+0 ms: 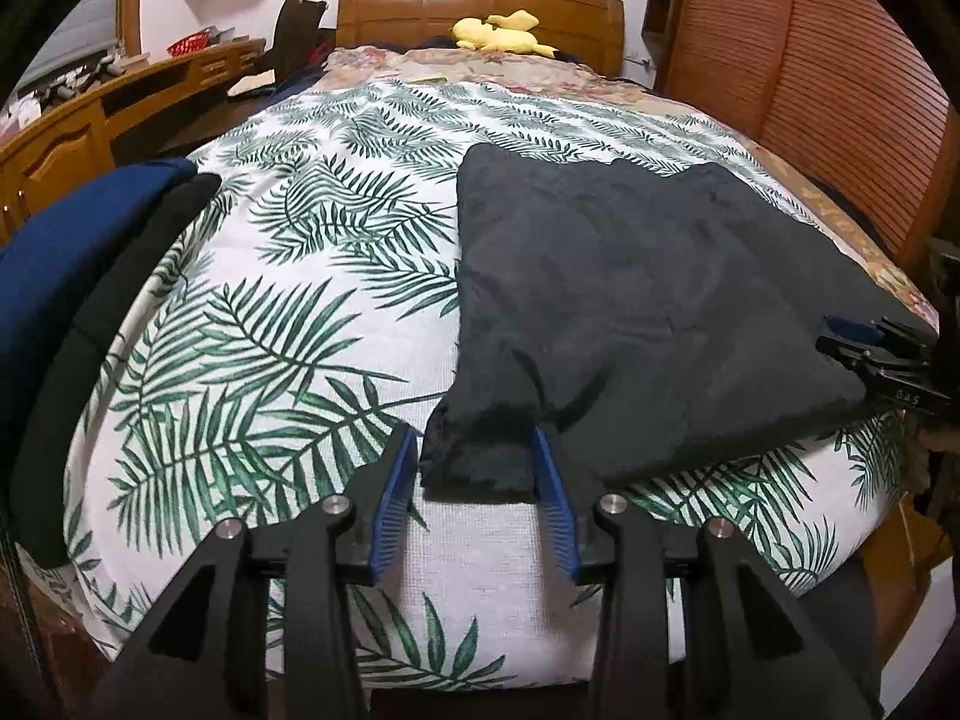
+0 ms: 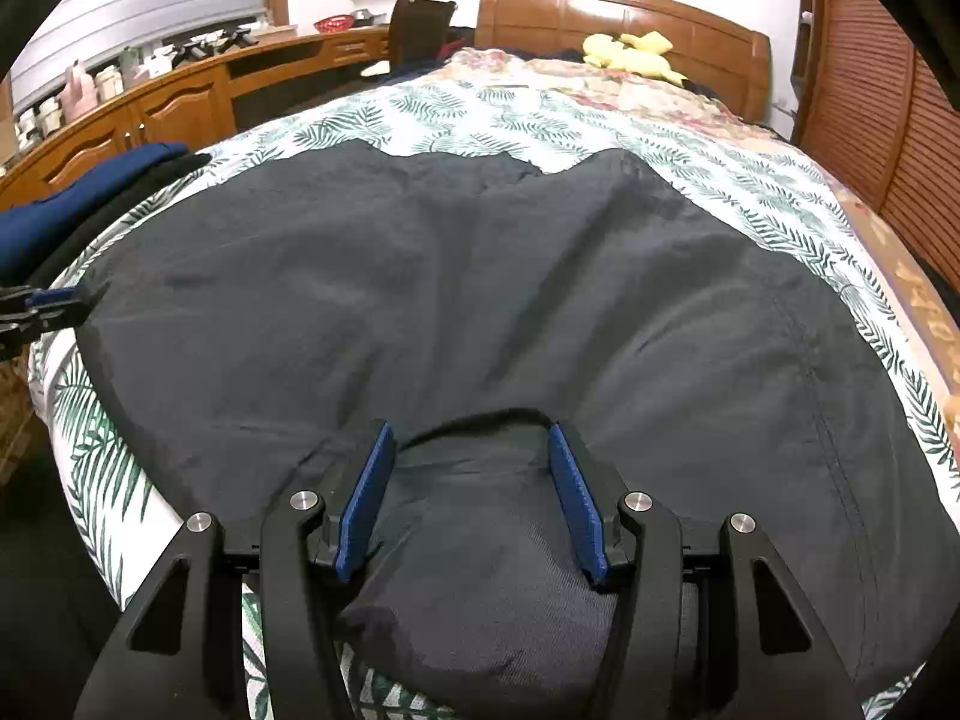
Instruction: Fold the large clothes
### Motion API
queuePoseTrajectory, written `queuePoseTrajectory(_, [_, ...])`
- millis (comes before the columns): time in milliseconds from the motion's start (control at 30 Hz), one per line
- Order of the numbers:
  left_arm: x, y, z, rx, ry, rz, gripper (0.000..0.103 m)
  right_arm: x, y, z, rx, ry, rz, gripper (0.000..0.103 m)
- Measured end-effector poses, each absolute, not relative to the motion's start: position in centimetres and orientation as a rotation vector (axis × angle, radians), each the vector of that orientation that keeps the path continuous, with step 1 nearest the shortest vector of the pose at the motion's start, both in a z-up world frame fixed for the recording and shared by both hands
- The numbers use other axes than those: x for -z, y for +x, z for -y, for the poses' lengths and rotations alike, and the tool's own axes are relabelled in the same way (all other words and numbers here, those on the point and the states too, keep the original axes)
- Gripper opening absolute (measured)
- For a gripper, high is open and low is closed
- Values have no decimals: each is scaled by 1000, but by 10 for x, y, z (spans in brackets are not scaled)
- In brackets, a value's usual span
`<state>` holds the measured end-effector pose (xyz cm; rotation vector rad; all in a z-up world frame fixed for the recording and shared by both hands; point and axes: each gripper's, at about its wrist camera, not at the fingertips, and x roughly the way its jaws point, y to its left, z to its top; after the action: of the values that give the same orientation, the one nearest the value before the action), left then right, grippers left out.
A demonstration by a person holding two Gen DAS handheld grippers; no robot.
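Observation:
A large dark grey garment [image 1: 648, 300] lies spread flat on the bed's leaf-print sheet [image 1: 300, 312]; it fills the right wrist view [image 2: 480, 288]. My left gripper [image 1: 477, 450] is open, its blue pads either side of the garment's near left corner, which lies between them. My right gripper [image 2: 471, 450] is open around a raised fold at the garment's near edge. The right gripper also shows at the right edge of the left wrist view [image 1: 870, 348], and the left gripper at the left edge of the right wrist view [image 2: 42, 306].
Folded blue and black clothes [image 1: 72, 276] are stacked at the bed's left edge. A yellow plush toy [image 1: 501, 33] lies by the wooden headboard [image 1: 474, 0]. A wooden desk [image 2: 150, 108] runs along the left and a slatted wardrobe [image 1: 828, 90] stands on the right.

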<state>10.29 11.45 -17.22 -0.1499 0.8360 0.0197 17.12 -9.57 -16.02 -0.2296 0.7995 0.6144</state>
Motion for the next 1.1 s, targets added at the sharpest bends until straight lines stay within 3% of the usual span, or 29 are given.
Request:
queuePoseTrajectory(600, [176,105,-114,-37,-141,-843,44,141,165,102,-647,-232,-835,55])
queuePoseTrajectory(933, [160,105,-105,8,-162,-818,8,153,156,104,-666,-256,-861,55])
queuePoseTrajectory(1100, [109,103,-81,45,-130,-706,4,156,155,106,-679,-247,-845,55])
